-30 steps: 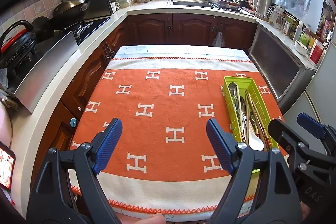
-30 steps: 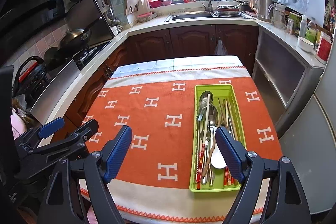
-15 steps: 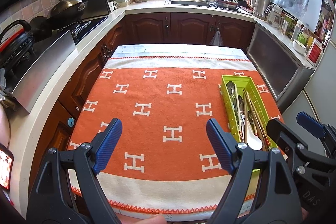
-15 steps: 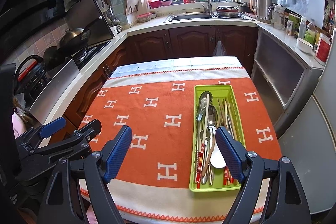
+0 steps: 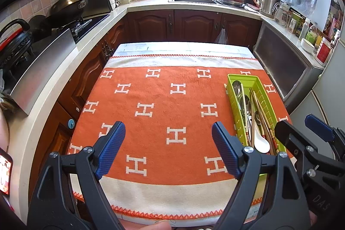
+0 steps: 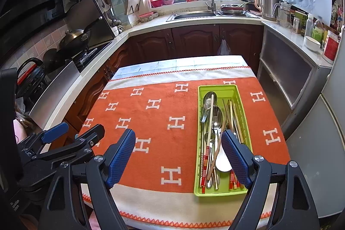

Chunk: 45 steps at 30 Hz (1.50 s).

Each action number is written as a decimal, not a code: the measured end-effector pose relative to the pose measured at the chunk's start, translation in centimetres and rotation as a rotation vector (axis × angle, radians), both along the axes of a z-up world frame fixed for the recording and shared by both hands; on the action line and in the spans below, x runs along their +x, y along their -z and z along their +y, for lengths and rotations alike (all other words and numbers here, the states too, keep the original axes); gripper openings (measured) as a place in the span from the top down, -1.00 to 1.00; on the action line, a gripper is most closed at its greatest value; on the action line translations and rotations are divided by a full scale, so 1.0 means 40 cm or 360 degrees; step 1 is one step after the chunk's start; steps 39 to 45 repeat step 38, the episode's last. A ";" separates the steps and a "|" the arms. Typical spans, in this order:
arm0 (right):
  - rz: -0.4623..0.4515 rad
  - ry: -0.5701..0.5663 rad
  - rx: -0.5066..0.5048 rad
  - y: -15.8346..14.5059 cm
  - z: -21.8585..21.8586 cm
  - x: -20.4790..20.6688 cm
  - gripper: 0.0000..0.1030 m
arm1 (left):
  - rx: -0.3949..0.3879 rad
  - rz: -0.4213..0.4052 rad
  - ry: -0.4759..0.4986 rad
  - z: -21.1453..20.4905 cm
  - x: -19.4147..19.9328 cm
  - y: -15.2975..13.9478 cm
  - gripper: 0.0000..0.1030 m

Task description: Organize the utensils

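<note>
Right wrist view: the right tool (image 6: 178, 156) and left tool (image 5: 168, 147) both gape apart, empty, above the orange H-patterned cloth (image 6: 155, 122); the lime plastic utensil tray (image 6: 220, 87) lies on the worktop's right side.

The left gripper (image 5: 166, 149) was held above the near edge of the table, tilted downward, its two blue-padded fingers (image 5: 111, 149) standing wide apart with nothing between them. The right gripper (image 6: 180, 157) hung beside it at much the same downward tilt, its jaws equally wide and empty. Each tool showed at the edge of the other's view, so the two sat close together, side by side. A fingertip (image 5: 158, 226) showed at the bottom edge of the left view.
</note>
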State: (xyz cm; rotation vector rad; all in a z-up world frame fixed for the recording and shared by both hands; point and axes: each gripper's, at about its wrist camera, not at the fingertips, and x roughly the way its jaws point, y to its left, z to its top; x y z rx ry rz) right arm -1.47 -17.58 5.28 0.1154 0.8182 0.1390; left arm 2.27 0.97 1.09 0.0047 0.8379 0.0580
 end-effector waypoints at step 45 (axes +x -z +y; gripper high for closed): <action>0.0027 0.0027 0.0010 0.026 0.011 0.003 -0.61 | 0.0002 0.0017 0.0013 0.002 0.001 0.024 -0.57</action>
